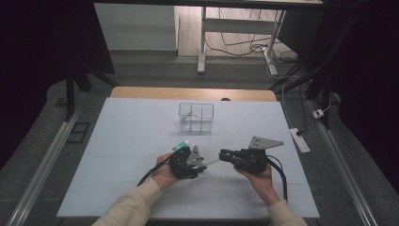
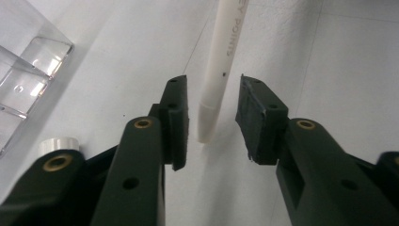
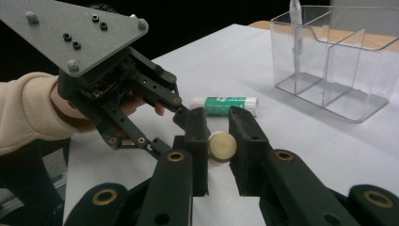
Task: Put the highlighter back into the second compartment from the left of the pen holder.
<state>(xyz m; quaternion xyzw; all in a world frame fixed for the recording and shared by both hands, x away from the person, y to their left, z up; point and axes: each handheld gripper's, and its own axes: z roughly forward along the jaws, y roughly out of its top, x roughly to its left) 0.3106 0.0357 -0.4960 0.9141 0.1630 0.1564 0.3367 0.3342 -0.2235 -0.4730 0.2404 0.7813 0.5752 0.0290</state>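
A white pen (image 1: 211,162) lies nearly level between my two grippers, just above the white tabletop. My right gripper (image 3: 219,123) is shut on its round cream butt end (image 3: 222,146), which faces that camera. In the left gripper view the pen's tapered tip (image 2: 209,117) hangs between the pads of my left gripper (image 2: 211,101), and a gap shows on each side, so these jaws are open around it. In the high view the left gripper (image 1: 201,167) and the right gripper (image 1: 222,154) point at each other near the table's front middle.
A clear plastic organizer (image 1: 196,117) with several compartments stands toward the back middle; something slim stands in its far corner (image 3: 295,9). A green-and-white glue stick (image 1: 180,146) lies just beyond the left hand. A white sheet (image 1: 127,141) covers the table.
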